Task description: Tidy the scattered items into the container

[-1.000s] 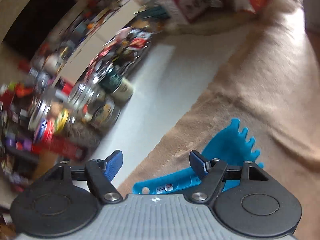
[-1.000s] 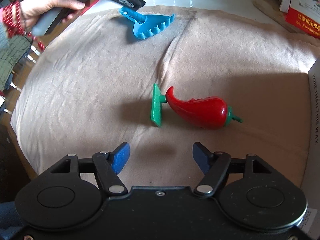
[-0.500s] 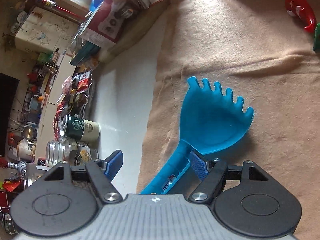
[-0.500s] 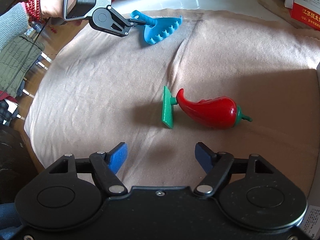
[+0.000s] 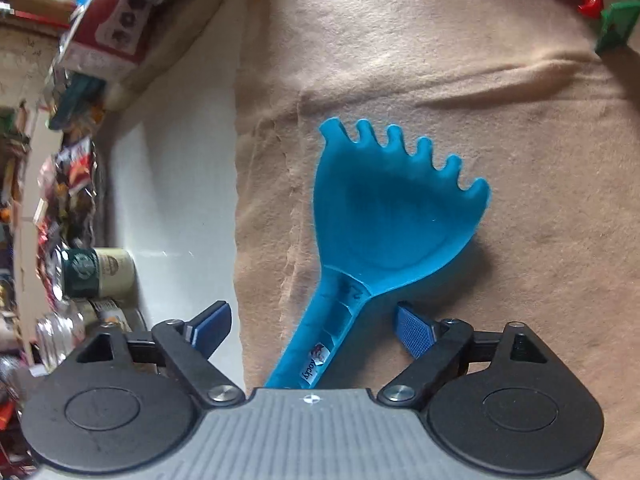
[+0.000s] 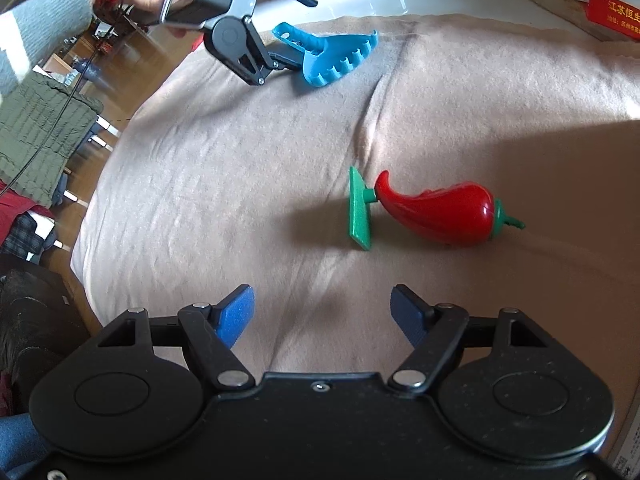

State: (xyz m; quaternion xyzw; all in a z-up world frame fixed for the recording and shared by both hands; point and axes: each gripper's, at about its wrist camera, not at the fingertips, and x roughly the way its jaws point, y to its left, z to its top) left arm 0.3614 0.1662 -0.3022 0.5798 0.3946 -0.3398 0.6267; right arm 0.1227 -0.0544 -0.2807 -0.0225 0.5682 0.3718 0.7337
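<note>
Both grippers are gaping: left gripper is opening around the blue rake's handle without pinching it, right gripper hovers empty near the red chili toy.

A blue toothed scoop lies bowl-up on the cloth, well apart from a red toy chilli on its side.

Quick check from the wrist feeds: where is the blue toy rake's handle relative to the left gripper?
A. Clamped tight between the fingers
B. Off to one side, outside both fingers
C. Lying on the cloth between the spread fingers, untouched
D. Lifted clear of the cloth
C. The left gripper is opening, its fingers standing clear on either side of the blue toy rake, which lies flat on the beige cloth.
</note>
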